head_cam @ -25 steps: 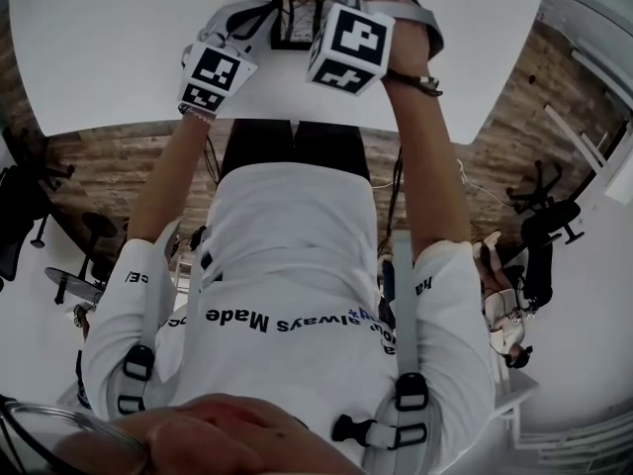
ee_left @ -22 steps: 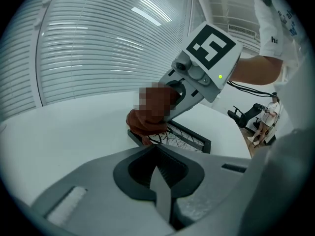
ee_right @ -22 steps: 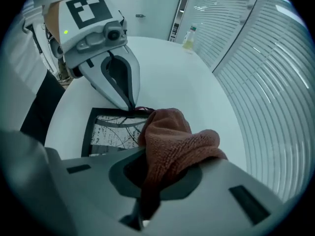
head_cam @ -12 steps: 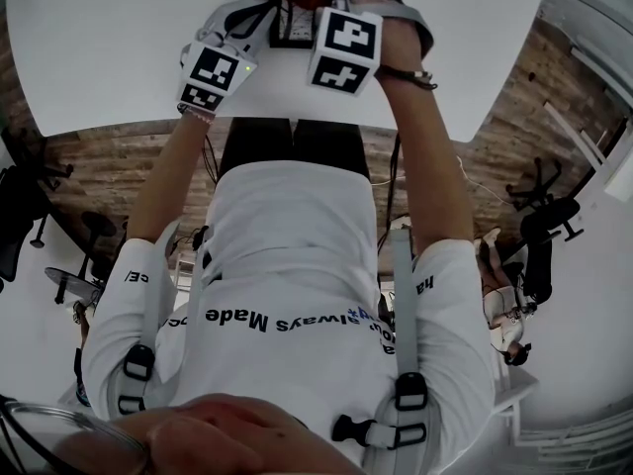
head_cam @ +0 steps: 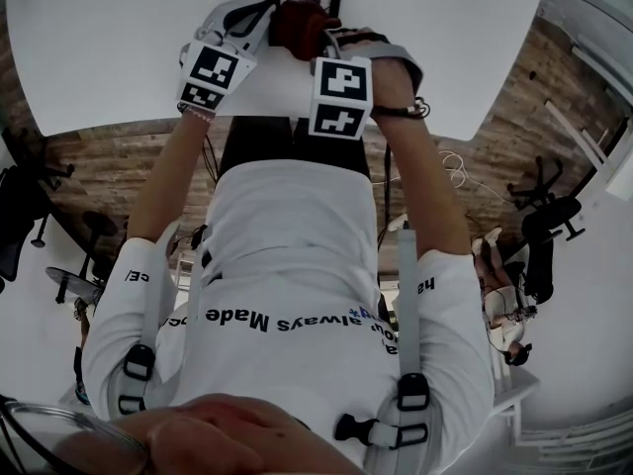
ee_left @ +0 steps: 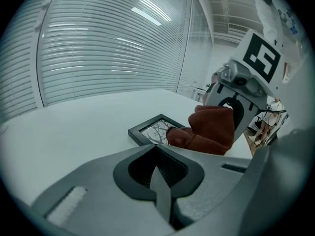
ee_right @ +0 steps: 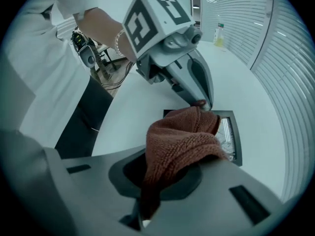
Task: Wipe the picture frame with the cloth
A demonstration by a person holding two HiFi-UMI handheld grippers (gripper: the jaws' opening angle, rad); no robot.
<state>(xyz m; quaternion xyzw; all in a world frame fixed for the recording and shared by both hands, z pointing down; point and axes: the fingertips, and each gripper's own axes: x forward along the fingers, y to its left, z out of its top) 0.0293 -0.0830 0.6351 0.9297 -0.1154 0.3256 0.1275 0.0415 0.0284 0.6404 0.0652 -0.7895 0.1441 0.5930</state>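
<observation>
Rust-brown nubby knit cloth (ee_right: pixel 182 136), bunched in the clamped right tongs (ee_right: pixel 142 213), meets the flat black rectangular picture frame (ee_right: pixel 238 136); left tongs (ee_left: pixel 161 200) together, empty.

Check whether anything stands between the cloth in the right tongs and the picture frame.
Nothing visible does. The cloth, shut in the right tongs, overlaps the picture frame in that view. The left tongs sit shut beside it, not between.
</observation>
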